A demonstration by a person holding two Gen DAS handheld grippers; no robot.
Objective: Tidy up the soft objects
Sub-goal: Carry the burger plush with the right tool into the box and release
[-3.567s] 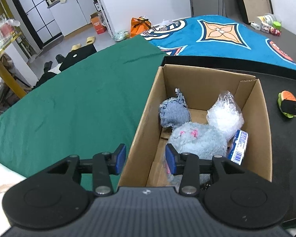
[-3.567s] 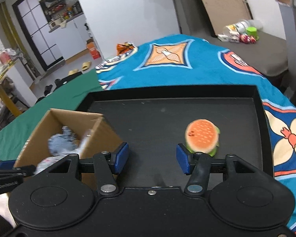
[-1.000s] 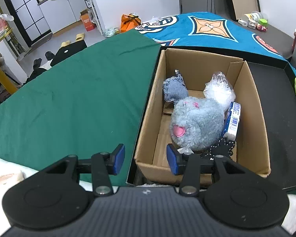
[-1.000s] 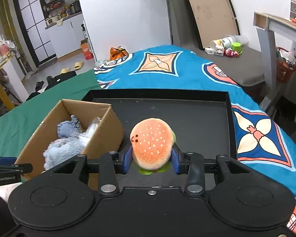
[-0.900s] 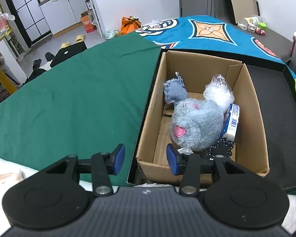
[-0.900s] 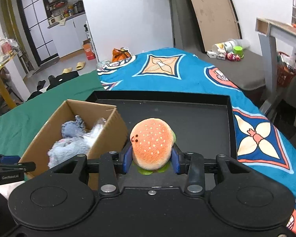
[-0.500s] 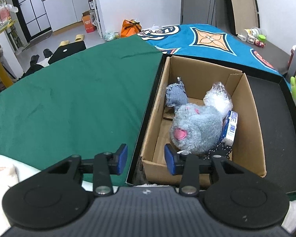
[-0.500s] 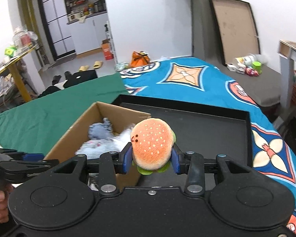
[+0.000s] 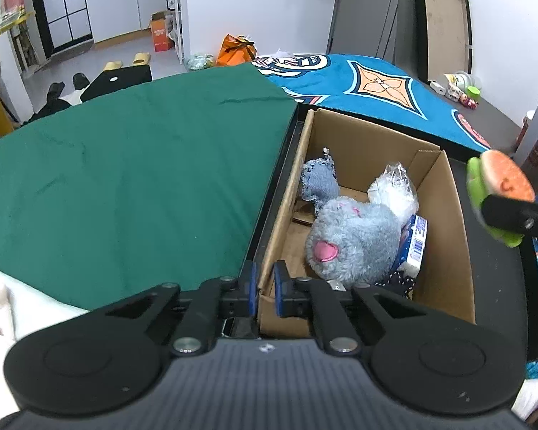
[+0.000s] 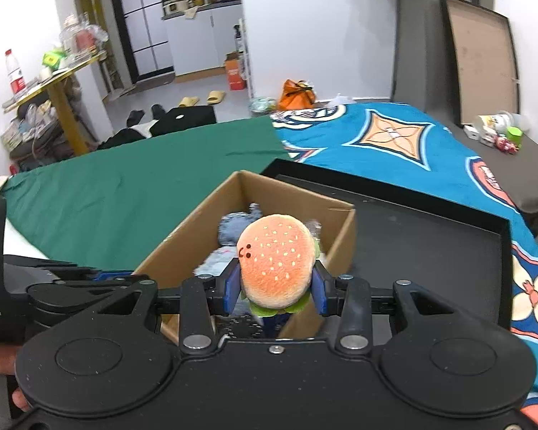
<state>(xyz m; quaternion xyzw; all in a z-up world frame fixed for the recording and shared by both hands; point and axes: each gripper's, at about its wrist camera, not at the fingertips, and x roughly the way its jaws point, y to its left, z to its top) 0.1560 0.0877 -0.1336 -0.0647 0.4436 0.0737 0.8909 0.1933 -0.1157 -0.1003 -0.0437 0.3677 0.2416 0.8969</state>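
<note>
My right gripper (image 10: 275, 291) is shut on a plush hamburger (image 10: 276, 260) and holds it in the air above the open cardboard box (image 10: 182, 237); the burger also shows at the right edge of the left wrist view (image 9: 498, 188). My left gripper (image 9: 265, 288) is shut on the near left corner wall of the cardboard box (image 9: 444, 247). Inside lie a grey plush toy (image 9: 355, 238), a small blue-grey plush (image 9: 319, 179), a clear plastic bag (image 9: 394, 190) and a blue-and-white pack (image 9: 414, 247).
The box stands in a black tray (image 10: 430, 243) on a bed with a green cover (image 9: 125, 179) and a blue patterned blanket (image 10: 394, 136). A yellow table (image 10: 59, 82) and shoes on the floor are far behind.
My left gripper has closed on the box's near left corner. My right gripper has carried the hamburger left, from above the tray to above the box.
</note>
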